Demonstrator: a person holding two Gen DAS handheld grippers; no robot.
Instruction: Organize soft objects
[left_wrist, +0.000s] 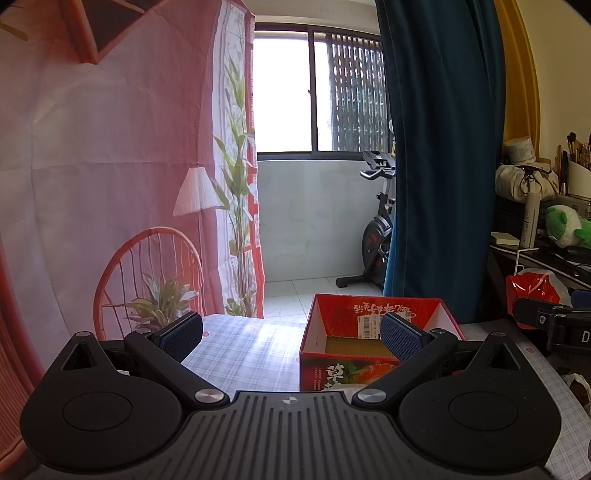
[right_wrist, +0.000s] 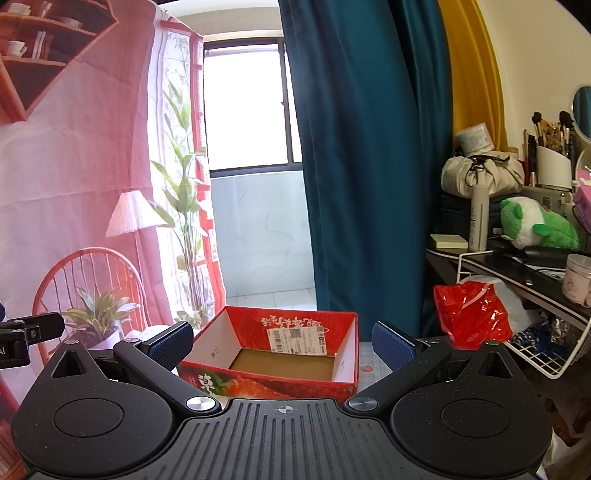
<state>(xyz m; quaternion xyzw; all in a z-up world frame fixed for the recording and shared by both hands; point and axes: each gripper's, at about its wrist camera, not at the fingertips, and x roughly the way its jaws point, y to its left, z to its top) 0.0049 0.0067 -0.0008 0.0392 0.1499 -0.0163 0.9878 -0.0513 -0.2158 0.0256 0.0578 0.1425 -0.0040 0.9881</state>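
An open red cardboard box (left_wrist: 376, 317) with a strawberry print stands on the checked tablecloth (left_wrist: 243, 347); its brown bottom is bare. It also shows in the right wrist view (right_wrist: 277, 332). My left gripper (left_wrist: 291, 336) is open and empty, held above the table just left of the box. My right gripper (right_wrist: 282, 345) is open and empty, right in front of the box. A green and white plush toy (right_wrist: 535, 225) lies on the shelf at the right, also seen in the left wrist view (left_wrist: 565, 225).
A red plastic bag (right_wrist: 472, 314) hangs by a white wire rack (right_wrist: 546, 354) at the right. The shelf holds a white bottle (right_wrist: 480, 218), a beige pouch (right_wrist: 480, 173) and brushes. A teal curtain (right_wrist: 362, 147) and pink backdrop (left_wrist: 103, 166) stand behind.
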